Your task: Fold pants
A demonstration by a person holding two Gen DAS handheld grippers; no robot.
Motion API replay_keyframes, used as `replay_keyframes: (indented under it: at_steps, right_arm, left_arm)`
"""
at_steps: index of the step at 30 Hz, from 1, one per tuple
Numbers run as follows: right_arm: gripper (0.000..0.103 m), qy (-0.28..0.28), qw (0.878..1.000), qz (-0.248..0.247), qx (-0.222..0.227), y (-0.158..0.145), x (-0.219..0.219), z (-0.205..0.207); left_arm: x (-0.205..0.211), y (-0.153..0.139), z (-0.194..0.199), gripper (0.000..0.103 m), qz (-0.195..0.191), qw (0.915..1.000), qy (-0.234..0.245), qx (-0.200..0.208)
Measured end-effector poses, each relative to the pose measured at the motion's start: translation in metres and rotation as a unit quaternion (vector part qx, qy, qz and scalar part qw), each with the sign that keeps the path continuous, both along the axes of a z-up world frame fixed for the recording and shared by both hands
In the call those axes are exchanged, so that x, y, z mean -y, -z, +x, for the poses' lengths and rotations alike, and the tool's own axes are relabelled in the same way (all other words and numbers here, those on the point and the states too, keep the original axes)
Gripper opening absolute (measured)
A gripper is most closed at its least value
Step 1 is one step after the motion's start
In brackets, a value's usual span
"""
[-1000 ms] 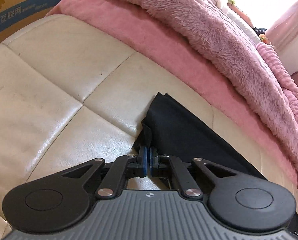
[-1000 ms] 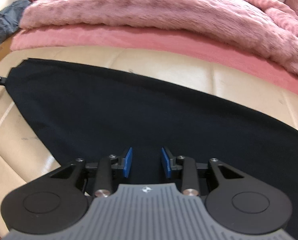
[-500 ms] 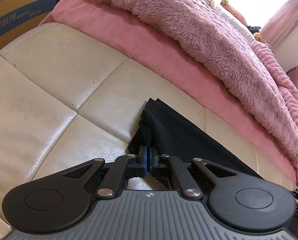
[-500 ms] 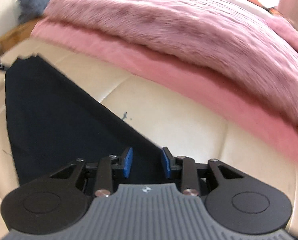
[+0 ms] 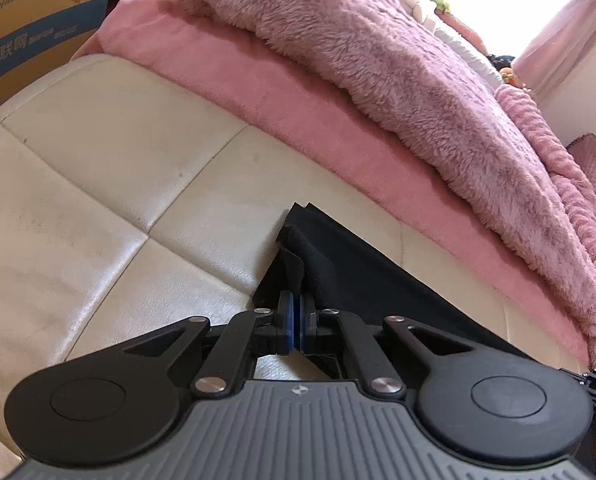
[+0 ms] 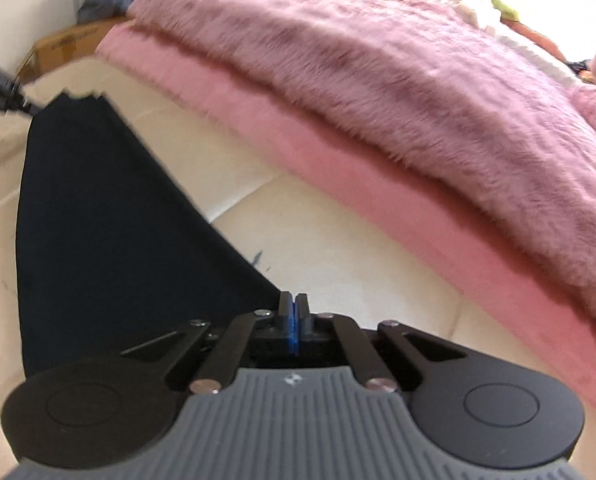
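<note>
The black pants [image 5: 357, 280] lie flat on a cream leather cushion [image 5: 110, 184], stretched between my two grippers. My left gripper [image 5: 296, 312] is shut on one corner of them, with the cloth bunched up just ahead of its blue pads. In the right wrist view the pants [image 6: 110, 220] run as a dark wedge from that far corner down to my right gripper [image 6: 294, 308]. The right gripper's jaws are shut at the pants' near edge and pinch the cloth where it meets the fingers. The left gripper's tip [image 6: 2, 92] shows at the far left.
A fluffy pink blanket [image 5: 417, 80] lies over a pink sheet [image 5: 258, 92] along the far side of the cushion. A cardboard box [image 5: 38, 28] stands at the back left. Bare cream leather [image 6: 357, 260] spreads between pants and sheet.
My right gripper slid along the pants to their edge while rolling, then shut its jaws there. The left gripper kept its grip on the corner and barely moved.
</note>
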State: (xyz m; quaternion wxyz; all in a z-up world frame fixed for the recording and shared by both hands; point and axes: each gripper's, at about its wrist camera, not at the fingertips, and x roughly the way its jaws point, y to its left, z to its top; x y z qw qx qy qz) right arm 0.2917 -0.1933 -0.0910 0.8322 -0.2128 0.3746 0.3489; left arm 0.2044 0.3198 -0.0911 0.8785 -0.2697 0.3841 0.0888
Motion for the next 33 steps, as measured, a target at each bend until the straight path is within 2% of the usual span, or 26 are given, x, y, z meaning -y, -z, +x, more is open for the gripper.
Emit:
replay_keyframes:
  at_steps: [4,6,7,9,12,14,16,18,20,23,25,30,32,33]
  right_arm:
    - [0.000,0.034,0.999,-0.020,-0.006,0.006,0.001,0.005]
    - [0.000,0.052,0.998,-0.014,-0.012,0.005,0.002,0.006]
    - [0.000,0.055,0.998,-0.008,-0.007,0.002,0.002,0.004]
    - [0.000,0.053,0.999,0.004,-0.003,-0.006,0.004,0.001]
    - [0.000,0.050,0.998,-0.015,-0.031,0.005,0.000,0.007]
    - [0.000,0.048,0.998,-0.020,-0.045,0.013,-0.004,0.008]
    - [0.000,0.055,0.997,-0.020,-0.048,0.016,-0.005,0.007]
    - [0.007,0.060,0.997,-0.012,-0.045,0.013,-0.003,0.004]
    - [0.025,0.067,0.997,-0.009,-0.033,0.007,0.001,0.001]
    - [0.026,0.087,0.996,0.004,-0.022,-0.003,0.012,-0.004]
    - [0.026,0.102,0.994,0.014,-0.022,-0.006,0.020,-0.007]
    - [0.026,0.159,0.986,0.031,-0.027,-0.005,0.048,-0.022]
    - [0.026,0.182,0.982,0.042,-0.037,-0.002,0.061,-0.030]
    - [0.026,0.192,0.980,0.042,-0.040,0.000,0.065,-0.033]
  left_arm:
    - [0.003,0.002,0.007,0.002,0.009,1.0000,0.001,-0.003]
    - [0.004,-0.006,0.005,0.002,0.002,0.9997,0.004,0.024]
    - [0.005,-0.011,0.004,0.002,0.010,0.9992,0.010,0.036]
    - [0.003,-0.009,0.012,0.002,0.022,0.9995,0.015,0.017]
    - [-0.003,0.014,0.025,0.002,0.018,0.9990,0.017,-0.038]
    - [-0.002,0.015,0.025,0.003,0.017,0.9991,0.017,-0.036]
    - [-0.003,0.009,0.025,0.011,0.017,0.9988,0.017,-0.042]
    - [-0.006,-0.003,0.025,0.013,0.041,0.9985,0.013,-0.035]
    - [-0.013,-0.013,0.029,0.017,0.045,0.9987,0.012,-0.023]
    - [-0.017,-0.023,0.048,0.029,0.061,0.9978,0.025,-0.011]
    - [-0.012,-0.020,0.067,0.039,0.074,0.9958,0.048,-0.023]
    - [0.000,-0.003,0.098,0.039,0.101,0.9906,0.081,-0.044]
    - [0.007,0.002,0.104,0.026,0.108,0.9881,0.098,-0.049]
    - [0.011,0.002,0.105,0.003,0.118,0.9864,0.103,-0.049]
